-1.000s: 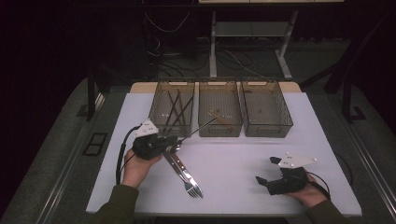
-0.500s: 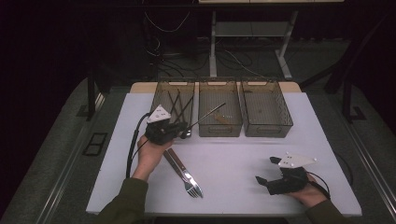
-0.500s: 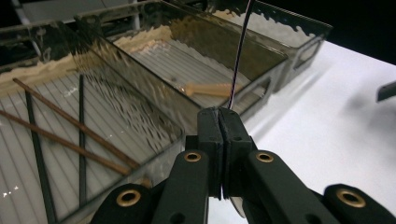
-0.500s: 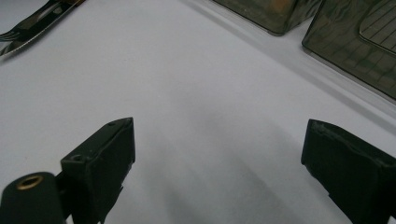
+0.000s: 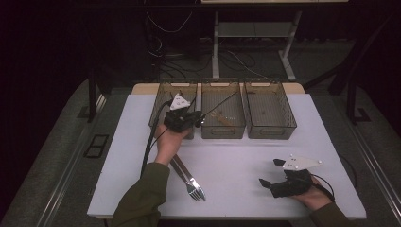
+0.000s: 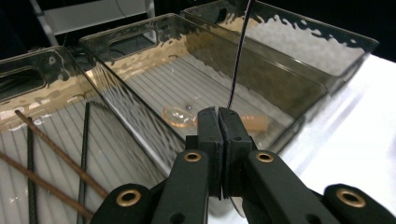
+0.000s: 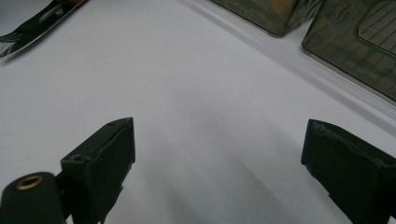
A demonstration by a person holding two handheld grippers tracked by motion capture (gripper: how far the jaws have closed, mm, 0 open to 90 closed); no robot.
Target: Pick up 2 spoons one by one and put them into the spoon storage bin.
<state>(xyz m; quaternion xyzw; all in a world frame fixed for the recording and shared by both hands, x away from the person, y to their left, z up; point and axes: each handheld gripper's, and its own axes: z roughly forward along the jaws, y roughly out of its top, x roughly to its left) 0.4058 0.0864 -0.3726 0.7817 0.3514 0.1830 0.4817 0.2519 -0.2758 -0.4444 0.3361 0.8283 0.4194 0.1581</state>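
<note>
My left gripper hovers at the near wall between the left bin and the middle bin. Its jaws are shut on a thin dark utensil, seen edge-on, whose handle slants up over the middle bin. A pale amber spoon lies in that bin. Several chopsticks lie in the left bin. My right gripper rests on the white table at the near right, jaws open with nothing between them.
A fork and knife lie on the table near my left forearm, and their tips show in the right gripper view. A third clear bin stands right of the middle one. The table edge runs close behind my right hand.
My left hand has moved away from the fork and knife toward the bins, carrying the thin utensil. The right gripper has stayed put.
</note>
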